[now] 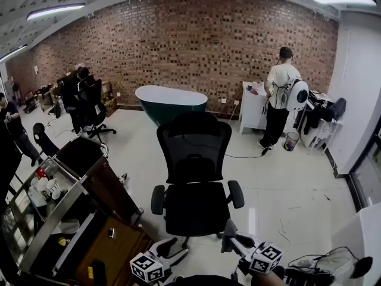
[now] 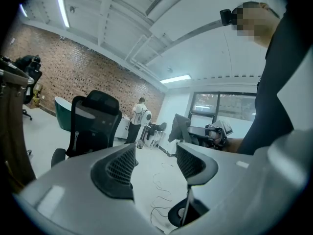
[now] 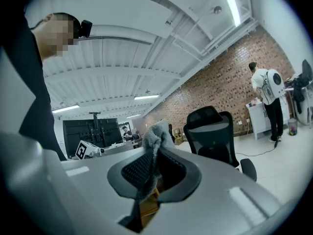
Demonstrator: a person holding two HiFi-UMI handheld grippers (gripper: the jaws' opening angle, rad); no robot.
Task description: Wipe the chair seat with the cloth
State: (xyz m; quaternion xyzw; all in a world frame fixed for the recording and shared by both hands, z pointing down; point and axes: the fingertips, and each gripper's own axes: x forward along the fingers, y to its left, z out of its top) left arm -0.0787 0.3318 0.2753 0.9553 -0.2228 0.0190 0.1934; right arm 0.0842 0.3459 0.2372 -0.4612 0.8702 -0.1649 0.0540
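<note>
1. Right gripper [image 3: 155, 166] jaws clamped on small grey fabric cloth [image 3: 157, 132], near front edge of black mesh office chair's seat [image 1: 195, 208].
2. Left gripper [image 2: 156, 163] jaws apart, nothing between.
3. Metal-framed cart [image 1: 58, 212], left, holds white cups [image 1: 45, 187].

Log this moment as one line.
left gripper: open, empty | right gripper: shut on cloth | seat: in front, cloth not on it | wipe: not yet begun

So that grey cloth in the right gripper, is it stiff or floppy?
Probably floppy: the cloth crumples into folds where the right gripper pinches it. Likely light and not slippery, since that pinch alone holds it.
</note>
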